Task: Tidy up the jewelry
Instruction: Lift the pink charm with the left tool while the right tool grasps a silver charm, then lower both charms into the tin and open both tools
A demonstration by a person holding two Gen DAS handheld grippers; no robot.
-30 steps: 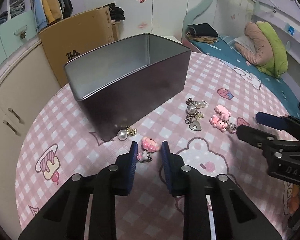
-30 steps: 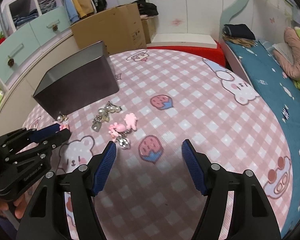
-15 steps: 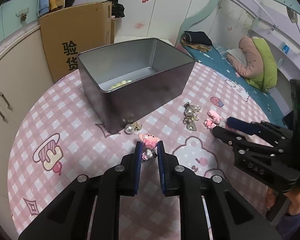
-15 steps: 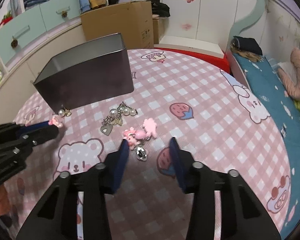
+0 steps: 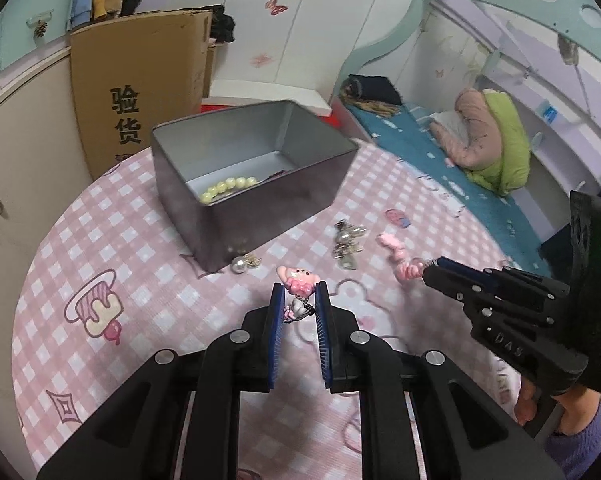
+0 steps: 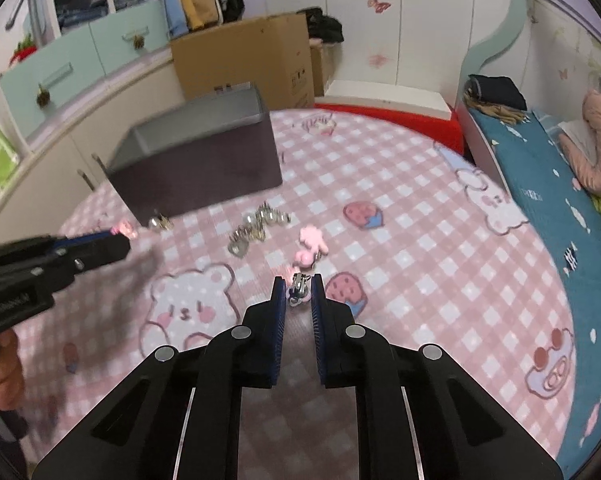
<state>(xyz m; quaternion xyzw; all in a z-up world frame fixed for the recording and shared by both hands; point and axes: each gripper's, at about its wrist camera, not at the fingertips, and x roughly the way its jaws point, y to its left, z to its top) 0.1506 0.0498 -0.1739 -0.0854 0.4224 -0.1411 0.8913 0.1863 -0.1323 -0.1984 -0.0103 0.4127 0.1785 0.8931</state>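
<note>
My left gripper (image 5: 298, 294) is shut on a pink cartoon charm (image 5: 298, 278) and holds it above the pink checked tablecloth (image 5: 140, 280), in front of the grey metal tin (image 5: 260, 204). Yellow-green beads (image 5: 228, 190) lie inside the tin. My right gripper (image 6: 298, 292) is shut on the metal clasp (image 6: 297, 289) of a pink bear charm (image 6: 310, 246) that trails forward from the tips. A pearl earring (image 5: 242, 264) lies at the tin's near corner. A pearl and heart charm cluster (image 5: 346, 242) lies on the cloth between the grippers.
A cardboard box (image 5: 140, 80) stands behind the tin beyond the round table's far edge. Cabinets (image 5: 4, 152) run along the left. A bed with a teal sheet (image 5: 440, 160) and a pink and green pillow (image 5: 492, 140) lies to the right.
My left gripper closed on the pink cartoon charm and lifted it off the cloth. My right gripper closed on the pink bear charm's clasp and began lifting it.
</note>
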